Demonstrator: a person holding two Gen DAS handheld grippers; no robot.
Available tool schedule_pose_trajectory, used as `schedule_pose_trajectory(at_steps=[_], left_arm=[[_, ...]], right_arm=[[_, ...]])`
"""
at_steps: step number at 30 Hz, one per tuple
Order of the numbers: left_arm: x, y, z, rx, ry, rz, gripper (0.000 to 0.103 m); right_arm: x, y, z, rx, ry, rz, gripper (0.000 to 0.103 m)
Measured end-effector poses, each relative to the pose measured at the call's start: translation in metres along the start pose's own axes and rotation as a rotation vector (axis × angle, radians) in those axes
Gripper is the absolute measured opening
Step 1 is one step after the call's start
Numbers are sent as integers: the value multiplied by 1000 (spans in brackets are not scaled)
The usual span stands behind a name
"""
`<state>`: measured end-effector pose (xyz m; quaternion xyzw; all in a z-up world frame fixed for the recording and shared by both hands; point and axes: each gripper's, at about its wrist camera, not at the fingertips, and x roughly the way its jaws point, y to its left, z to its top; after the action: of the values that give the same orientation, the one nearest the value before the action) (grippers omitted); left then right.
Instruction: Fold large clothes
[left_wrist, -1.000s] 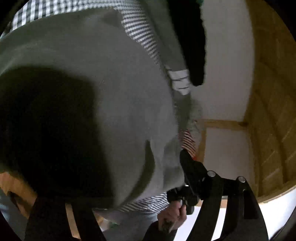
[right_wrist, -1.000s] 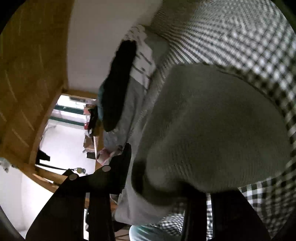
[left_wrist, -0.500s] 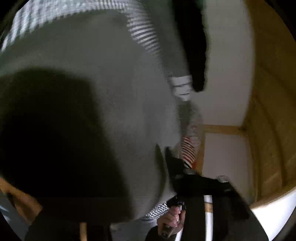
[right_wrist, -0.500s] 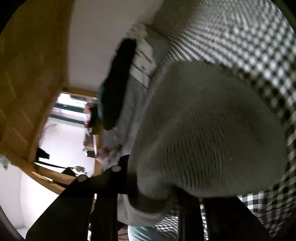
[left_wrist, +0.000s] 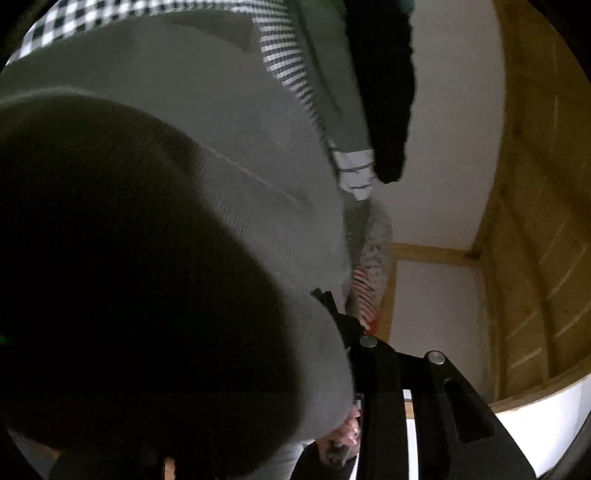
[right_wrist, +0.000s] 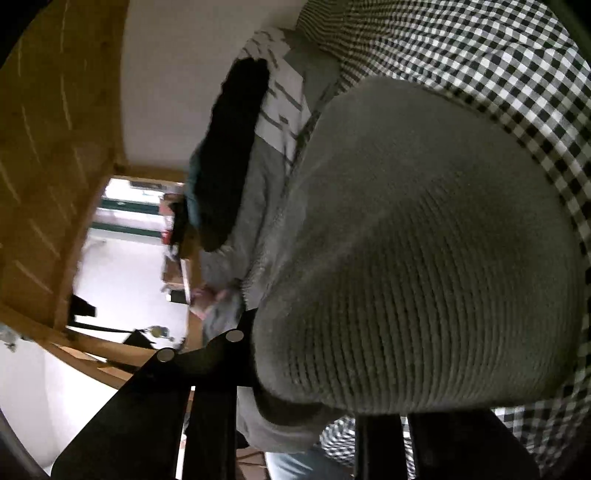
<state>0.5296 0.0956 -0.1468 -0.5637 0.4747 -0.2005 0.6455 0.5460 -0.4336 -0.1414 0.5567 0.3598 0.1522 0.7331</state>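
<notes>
A grey ribbed knit garment (left_wrist: 229, 155) fills most of the left wrist view and drapes over my left gripper (left_wrist: 321, 332), hiding one finger; its near fold is in deep shadow. The same garment (right_wrist: 424, 251) bulges over my right gripper (right_wrist: 306, 373) in the right wrist view. Each gripper is shut on the garment's edge, and only part of each one's fingers shows. It lies over a black-and-white checked cloth (right_wrist: 498, 62).
A pile of other clothes lies beyond: a black one (right_wrist: 229, 147), a white striped one (right_wrist: 284, 99) and a red-striped one (left_wrist: 364, 291). Wooden panelling (left_wrist: 535, 221) and a white wall (left_wrist: 450, 122) lie behind. A hand (left_wrist: 347, 432) holds the other gripper's handle.
The grey garment has come closer to both cameras and bulges more over the fingers. Both grippers keep their hold on it.
</notes>
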Motion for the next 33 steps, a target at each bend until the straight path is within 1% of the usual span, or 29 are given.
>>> schedule_pose_trajectory(at_steps=[1, 2, 3, 5, 7, 9, 13, 15, 18, 22, 23, 24, 25, 26, 27, 28, 29, 30, 31, 32, 33], left_arm=[[-1, 1, 2, -8, -7, -11, 30], [-8, -2, 3, 2, -14, -16, 28], [-14, -14, 6, 42, -40, -28, 27], [-19, -41, 13, 105, -81, -54, 25], [-27, -64, 24, 143, -110, -86, 24], [-32, -93, 40, 189, -134, -106, 24], [-40, -132, 73, 230, -172, -121, 23], [-43, -153, 94, 240, -184, -130, 23], [-51, -190, 127, 285, -209, -135, 23], [-60, -263, 182, 350, -249, -142, 23], [-60, -281, 191, 367, -260, -138, 23], [-65, -308, 210, 398, -276, -131, 23], [-68, -330, 227, 414, -288, -133, 23], [-70, -364, 251, 453, -307, -114, 24], [-69, -392, 267, 473, -332, -101, 24], [-68, -413, 280, 485, -349, -95, 24], [-69, -442, 304, 502, -385, -105, 24], [-67, -459, 315, 519, -409, -116, 24], [-69, -479, 327, 569, -449, -122, 24], [-69, -490, 336, 624, -484, -138, 24], [-64, -492, 342, 654, -491, -159, 24]], right_arm=[[-2, 5, 1, -6, -14, 3, 19], [-5, 12, 4, -13, -29, 26, 18], [-7, 18, 7, -21, -39, 46, 18], [-16, 43, 21, -53, -73, 96, 17], [-17, 65, 37, -72, -83, 119, 17], [-12, 89, 52, -101, -85, 138, 17], [9, 146, 83, -171, -89, 166, 17], [20, 178, 99, -211, -92, 176, 17], [34, 228, 125, -267, -95, 191, 17], [61, 303, 167, -326, -102, 204, 17], [72, 329, 183, -353, -110, 196, 17], [80, 348, 194, -385, -122, 184, 17], [96, 386, 214, -455, -158, 141, 17], [109, 413, 228, -513, -184, 103, 16], [119, 433, 241, -539, -199, 93, 16], [133, 458, 262, -543, -218, 103, 16], [143, 478, 276, -549, -241, 126, 16], [151, 494, 287, -564, -269, 158, 16], [157, 506, 296, -580, -303, 217, 16], [164, 510, 305, -583, -322, 268, 16], [176, 501, 317, -548, -333, 306, 16]])
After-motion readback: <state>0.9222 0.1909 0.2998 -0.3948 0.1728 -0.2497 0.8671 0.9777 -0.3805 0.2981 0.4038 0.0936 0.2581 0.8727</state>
